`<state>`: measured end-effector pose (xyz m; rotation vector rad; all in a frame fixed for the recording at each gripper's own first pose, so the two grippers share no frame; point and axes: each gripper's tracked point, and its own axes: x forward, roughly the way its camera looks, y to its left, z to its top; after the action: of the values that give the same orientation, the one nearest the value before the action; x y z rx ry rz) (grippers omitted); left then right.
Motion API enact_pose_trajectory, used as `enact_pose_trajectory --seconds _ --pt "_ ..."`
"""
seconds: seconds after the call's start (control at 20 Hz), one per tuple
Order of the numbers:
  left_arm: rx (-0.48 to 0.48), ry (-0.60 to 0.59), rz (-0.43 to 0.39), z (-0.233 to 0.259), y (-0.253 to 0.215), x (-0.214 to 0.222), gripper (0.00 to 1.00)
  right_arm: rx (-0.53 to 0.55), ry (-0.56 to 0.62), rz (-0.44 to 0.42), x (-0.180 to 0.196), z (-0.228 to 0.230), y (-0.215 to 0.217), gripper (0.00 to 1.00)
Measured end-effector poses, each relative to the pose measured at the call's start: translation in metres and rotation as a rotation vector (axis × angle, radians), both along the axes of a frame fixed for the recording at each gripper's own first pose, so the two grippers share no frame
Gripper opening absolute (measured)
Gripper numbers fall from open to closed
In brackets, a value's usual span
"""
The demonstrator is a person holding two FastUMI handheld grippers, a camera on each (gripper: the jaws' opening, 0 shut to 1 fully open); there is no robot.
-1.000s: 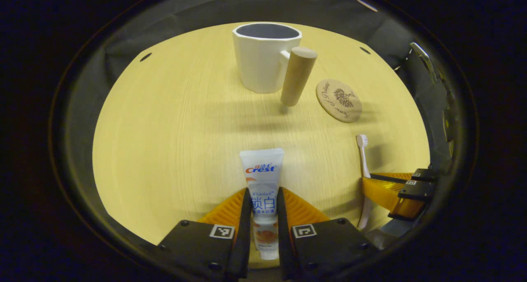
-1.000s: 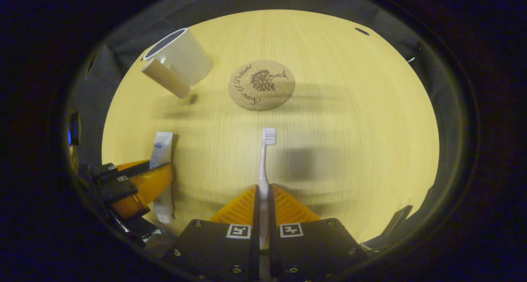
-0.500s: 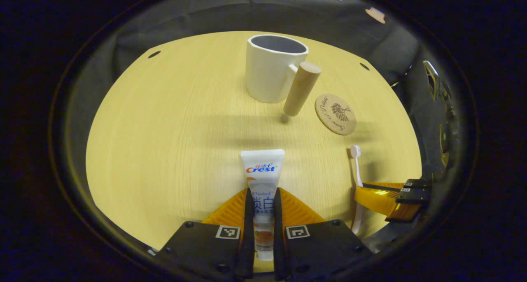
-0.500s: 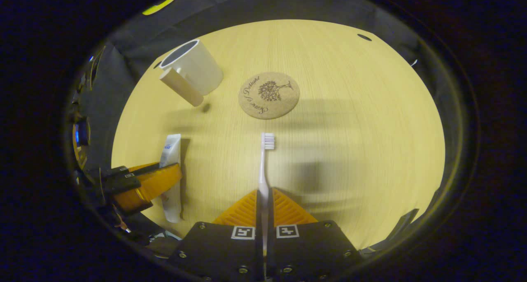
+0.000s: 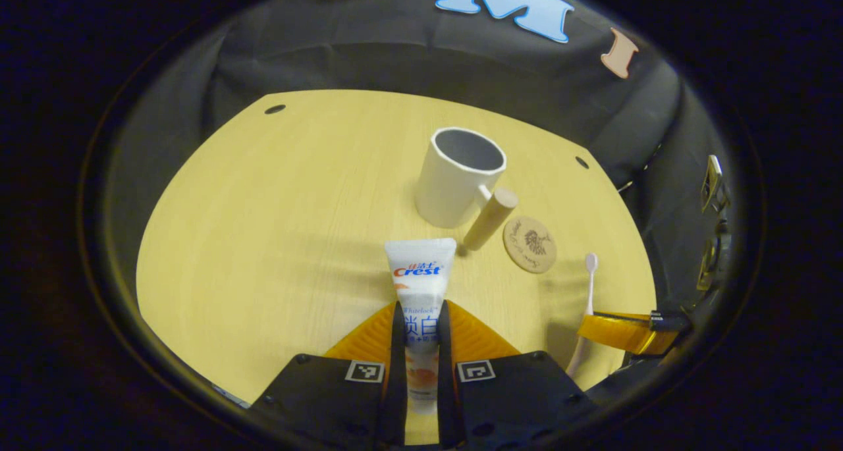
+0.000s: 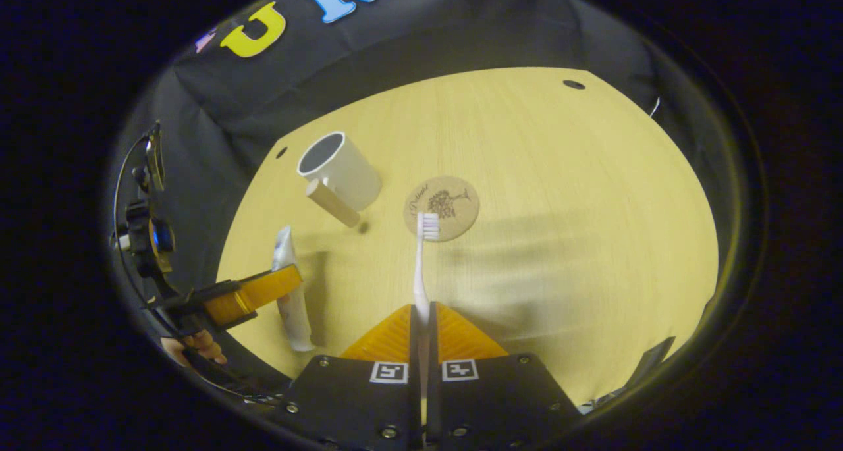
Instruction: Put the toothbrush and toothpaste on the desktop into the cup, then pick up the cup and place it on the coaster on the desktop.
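Toothpaste [image 5: 420, 286] clamped between the left gripper [image 5: 419, 345] fingers in the left gripper view, above the desktop [image 5: 263, 240]; cup [image 5: 458, 178] upright beyond, coaster [image 5: 530, 244] just beside its handle. Right gripper view: right gripper [image 6: 420, 332] pinches the toothbrush [image 6: 421, 266], bristles over the coaster's near edge.

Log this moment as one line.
left gripper: shut on toothpaste | right gripper: shut on toothbrush | cup: empty | coaster: bare
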<state>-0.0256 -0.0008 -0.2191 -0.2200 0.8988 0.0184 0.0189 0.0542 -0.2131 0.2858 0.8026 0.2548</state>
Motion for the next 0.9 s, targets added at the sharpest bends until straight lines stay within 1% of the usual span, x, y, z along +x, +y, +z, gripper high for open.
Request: enact_pose_trajectory --seconds 0.2,0.4,0.6,0.7,0.9 --pt "-0.012 -0.144 0.016 0.042 0.011 0.030 0.26 0.039 -0.097 -0.006 0.004 0.027 0.000 0.04" --pt "-0.039 -0.335 0.037 0.102 0.024 0.061 0.25 0.057 -0.178 -0.002 0.006 0.048 0.001 0.04" --pt "-0.050 -0.502 0.050 0.157 0.034 0.088 0.25 0.109 -0.219 -0.008 0.006 0.066 0.002 0.04" --pt "-0.070 -0.573 0.053 0.182 0.039 0.104 0.25 0.109 -0.238 -0.022 0.008 0.072 0.002 0.04" --pt "-0.098 -0.724 0.053 0.213 0.039 0.143 0.25 0.115 -0.258 -0.038 0.008 0.081 0.002 0.04"
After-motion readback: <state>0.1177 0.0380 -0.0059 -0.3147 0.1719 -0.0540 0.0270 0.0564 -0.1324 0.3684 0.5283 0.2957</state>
